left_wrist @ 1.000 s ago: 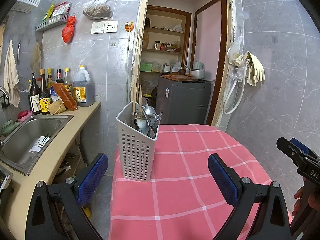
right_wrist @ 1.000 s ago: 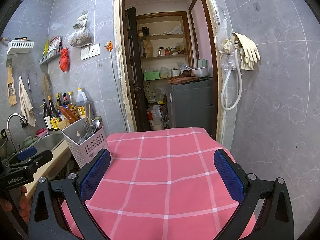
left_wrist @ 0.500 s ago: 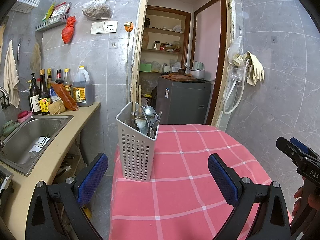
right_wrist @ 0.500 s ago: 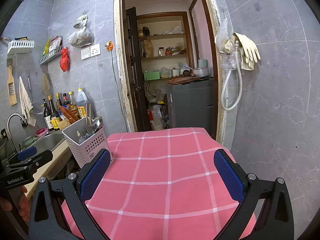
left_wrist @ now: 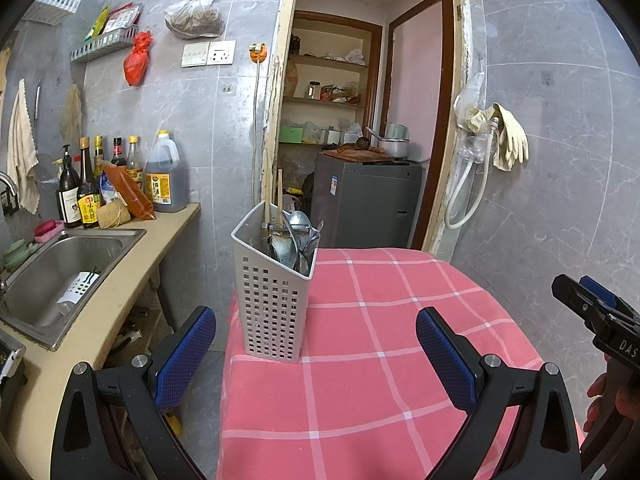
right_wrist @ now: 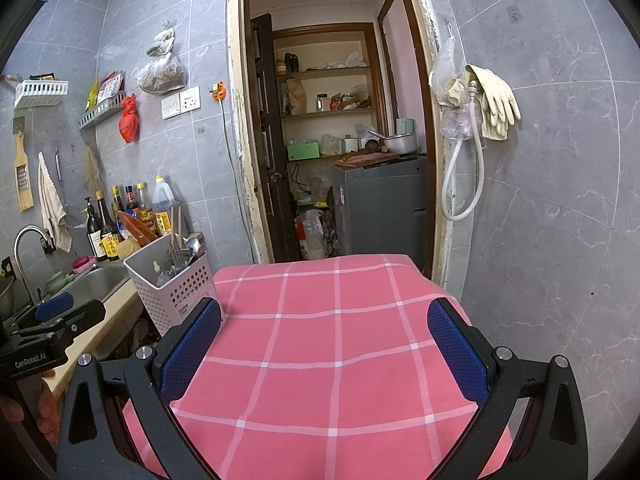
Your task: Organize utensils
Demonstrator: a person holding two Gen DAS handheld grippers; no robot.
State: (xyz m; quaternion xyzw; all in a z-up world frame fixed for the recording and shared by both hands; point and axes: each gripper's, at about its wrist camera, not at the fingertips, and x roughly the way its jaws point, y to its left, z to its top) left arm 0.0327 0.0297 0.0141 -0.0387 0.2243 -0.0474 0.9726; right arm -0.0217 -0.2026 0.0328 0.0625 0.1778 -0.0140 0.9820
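Observation:
A white perforated utensil holder (left_wrist: 274, 300) stands upright at the left edge of the pink checked tablecloth (left_wrist: 380, 340). Metal spoons (left_wrist: 298, 236) and two wooden chopsticks (left_wrist: 274, 196) stick out of its top. My left gripper (left_wrist: 316, 354) hovers open just in front of the holder, nothing between its blue pads. In the right wrist view the holder (right_wrist: 176, 282) sits at the cloth's left, with the spoons and chopsticks (right_wrist: 182, 248) showing. My right gripper (right_wrist: 324, 354) is open and empty over the middle of the tablecloth (right_wrist: 332, 332). Each gripper shows at the edge of the other's view.
Left of the table runs a beige counter (left_wrist: 120, 288) with a steel sink (left_wrist: 56, 276) and several bottles (left_wrist: 120, 184). A grey appliance (left_wrist: 366, 204) stands in the doorway behind. Rubber gloves (left_wrist: 506, 140) and a hose hang on the right tiled wall.

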